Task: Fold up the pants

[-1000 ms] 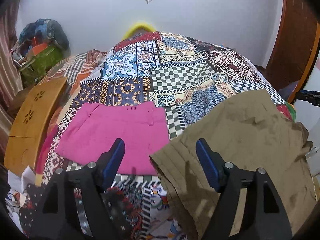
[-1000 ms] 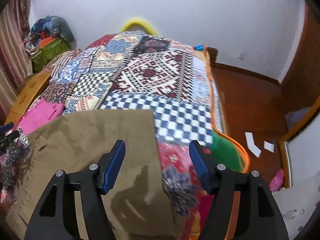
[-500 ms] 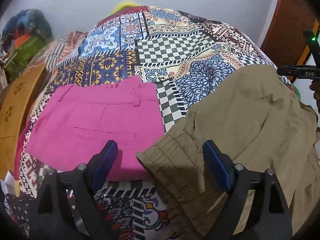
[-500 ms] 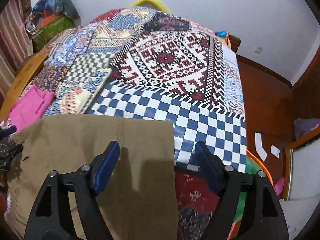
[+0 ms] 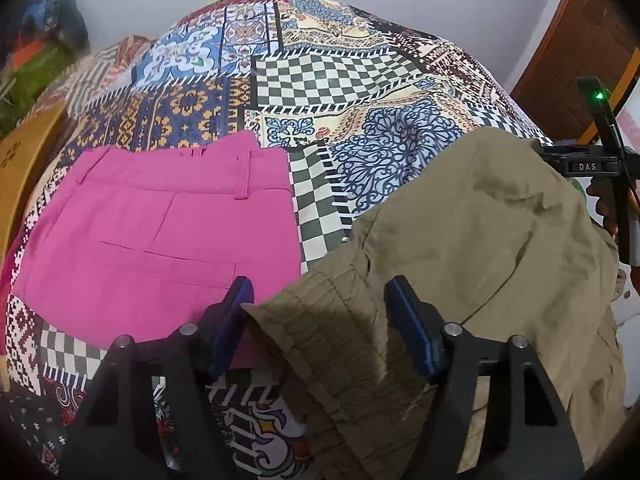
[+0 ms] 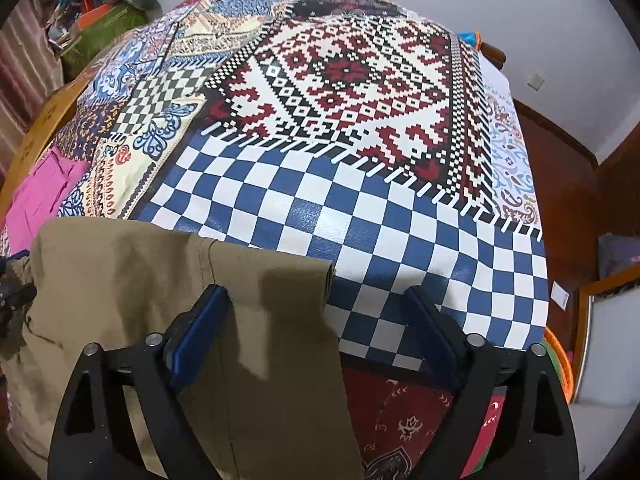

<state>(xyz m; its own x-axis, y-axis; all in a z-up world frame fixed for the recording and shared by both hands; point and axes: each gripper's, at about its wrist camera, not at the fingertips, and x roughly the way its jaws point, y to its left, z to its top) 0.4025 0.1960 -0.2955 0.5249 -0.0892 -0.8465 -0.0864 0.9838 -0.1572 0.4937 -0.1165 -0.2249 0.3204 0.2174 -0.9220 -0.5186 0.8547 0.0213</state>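
Facing pink pants — left view only

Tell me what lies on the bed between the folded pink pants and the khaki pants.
In the left wrist view, only bare patchwork bedspread, a black-and-white checkered strip, separates the pink pants from the khaki pants; nearer the camera the gap closes.

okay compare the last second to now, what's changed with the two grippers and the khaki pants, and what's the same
Both grippers came down closer to the khaki pants. The left gripper now straddles the gathered waistband, its jaws just closing but not yet gripping. The right gripper shifted over the hem corner, its jaws just opening. Neither holds anything. The khaki pants, pink pants and patchwork bedspread lie unchanged.
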